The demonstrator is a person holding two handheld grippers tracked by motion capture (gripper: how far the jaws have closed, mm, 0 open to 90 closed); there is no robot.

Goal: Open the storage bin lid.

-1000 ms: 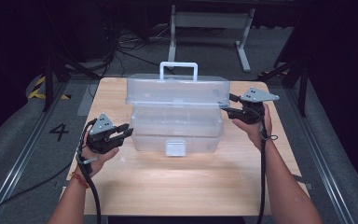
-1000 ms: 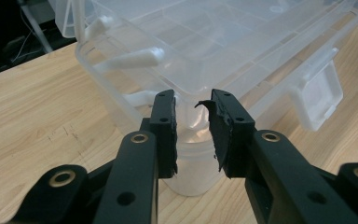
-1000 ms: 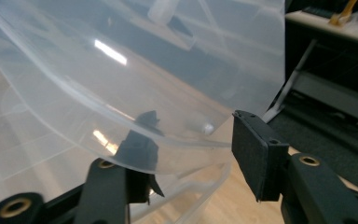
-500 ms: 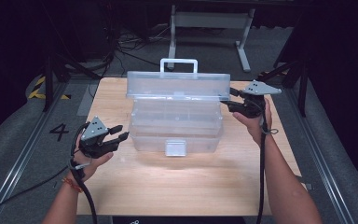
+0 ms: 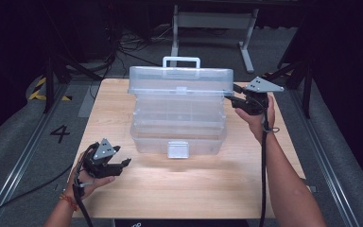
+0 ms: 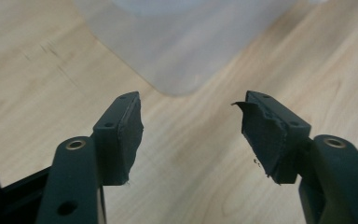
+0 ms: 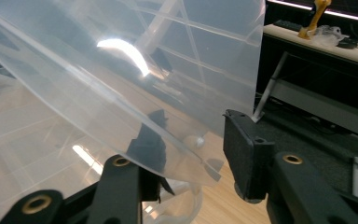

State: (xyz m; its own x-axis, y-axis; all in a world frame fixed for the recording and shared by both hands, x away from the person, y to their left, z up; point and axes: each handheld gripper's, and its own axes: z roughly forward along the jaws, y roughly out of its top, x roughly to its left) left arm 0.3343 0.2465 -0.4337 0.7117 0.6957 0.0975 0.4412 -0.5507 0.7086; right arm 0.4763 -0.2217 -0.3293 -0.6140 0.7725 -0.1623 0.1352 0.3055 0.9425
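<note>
A clear plastic toolbox (image 5: 177, 137) stands mid-table with its lid (image 5: 179, 85) tipped up and its white handle (image 5: 181, 60) on top. My right gripper (image 5: 231, 97) is at the lid's right end. In the right gripper view the lid (image 7: 121, 70) runs between the jaws of my right gripper (image 7: 191, 158), one pad behind the plastic and one outside; they have just been closing on it. My left gripper (image 5: 123, 158) is low over the table's front left, apart from the box. Its jaws (image 6: 191, 126) have just been opening and hold nothing, with the box corner (image 6: 182, 42) ahead.
The wooden table (image 5: 194, 189) has bare room in front of the box and on both sides. The box's front latch (image 5: 178, 149) hangs down. A metal stand (image 5: 212, 21) and cables lie on the floor behind the table.
My left gripper has drawn back from the box's left side, sunk toward the table's front left and opened. The lid has tipped up higher. My right gripper has stayed at the lid's right end.
</note>
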